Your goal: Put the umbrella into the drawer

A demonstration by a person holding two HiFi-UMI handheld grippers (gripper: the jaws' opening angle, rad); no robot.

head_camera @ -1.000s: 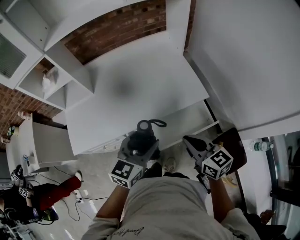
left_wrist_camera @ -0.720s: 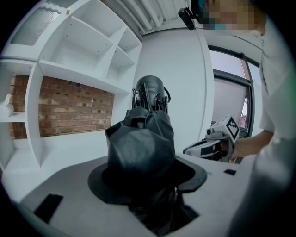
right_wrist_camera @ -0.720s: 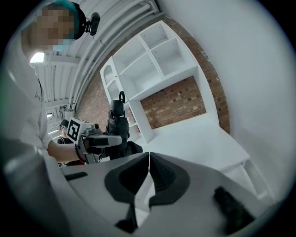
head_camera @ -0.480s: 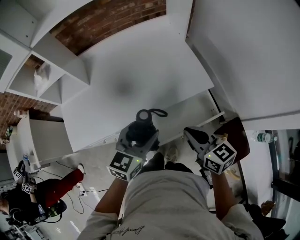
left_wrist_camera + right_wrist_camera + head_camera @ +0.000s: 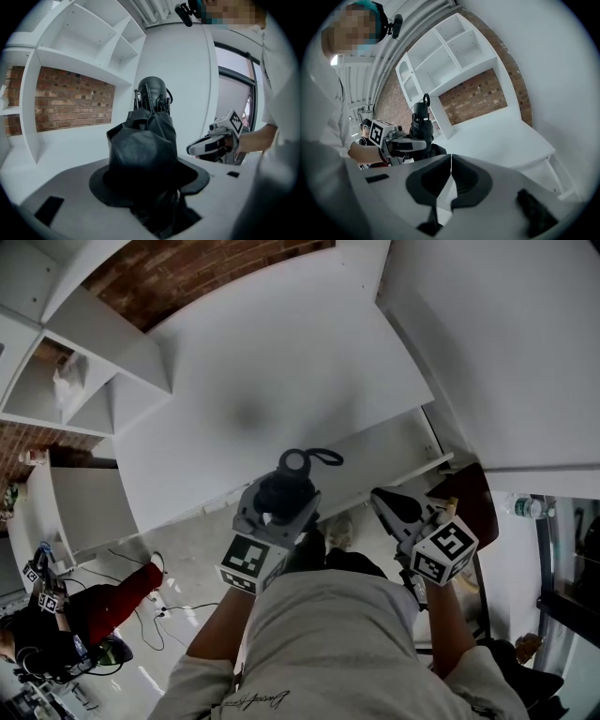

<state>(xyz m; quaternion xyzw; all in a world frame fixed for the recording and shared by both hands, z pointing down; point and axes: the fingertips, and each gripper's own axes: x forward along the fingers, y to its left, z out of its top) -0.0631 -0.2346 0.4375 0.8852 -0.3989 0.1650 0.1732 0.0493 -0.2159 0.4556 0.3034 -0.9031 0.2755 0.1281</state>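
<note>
Umbrella along left tongs, handle foremost

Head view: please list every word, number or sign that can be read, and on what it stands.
No text here can be read.
Shirt: one line of cursive script, too blurred to read.
Left cube and right cube: black-and-white square markers only, no letters.
Bottle: label too small to read.
</note>
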